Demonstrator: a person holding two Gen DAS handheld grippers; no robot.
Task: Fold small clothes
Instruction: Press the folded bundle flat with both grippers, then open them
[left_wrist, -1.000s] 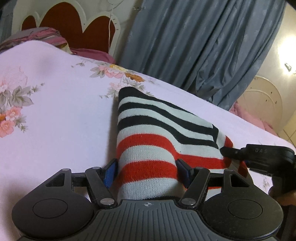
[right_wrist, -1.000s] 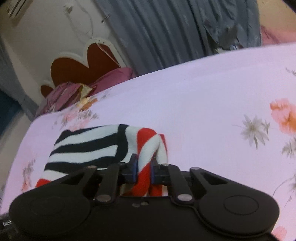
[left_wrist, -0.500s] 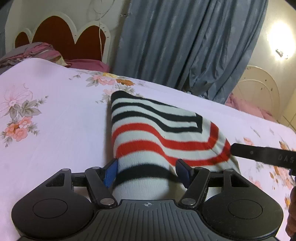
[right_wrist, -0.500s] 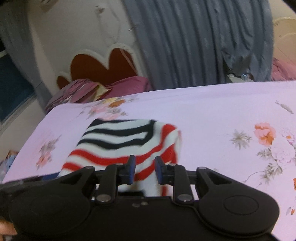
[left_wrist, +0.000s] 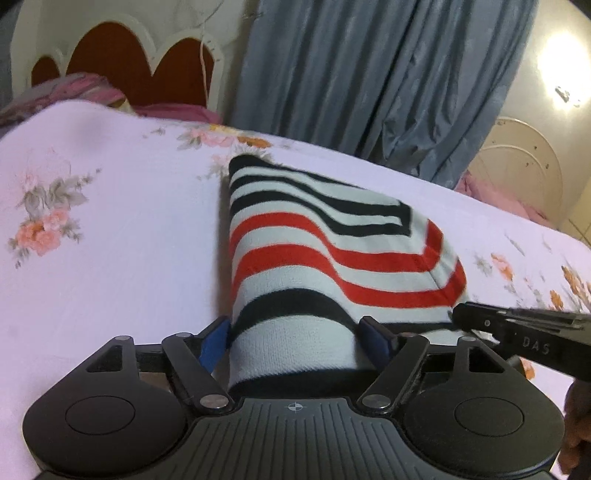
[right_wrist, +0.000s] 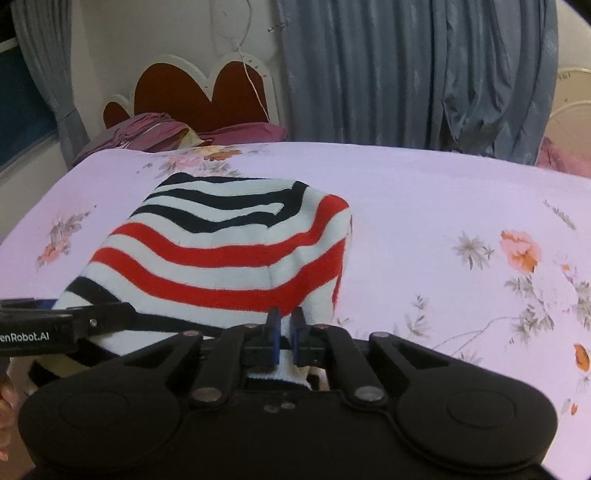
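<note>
Closest in, the left gripper (left_wrist: 295, 336) stands wide open, its blue-padded fingers (left_wrist: 214, 339) spread to either side of the near end of a striped knitted garment (left_wrist: 314, 258); the fabric fills the gap between them, but whether the pads press on it cannot be told. The right gripper (right_wrist: 283, 325) has its jaws drawn nearly together, pinching a thin fold at the garment's (right_wrist: 229, 251) near right corner. In the left wrist view the right gripper's side (left_wrist: 524, 332) reaches in from the right, at the garment's near edge; in the right wrist view the left gripper (right_wrist: 62, 325) comes in from the left at the same edge.

Ahead of both grippers the garment, white with red and black stripes, slopes away from the held near edge, its far end lying on the flowered pink bedsheet (right_wrist: 443, 221). The sheet spreads out on both sides of it.

Farther off sit purple pillows (right_wrist: 147, 129) at the far left, then a dark red headboard (right_wrist: 199, 92) with a white scalloped rim, and blue-grey curtains (right_wrist: 406, 74) straight ahead
</note>
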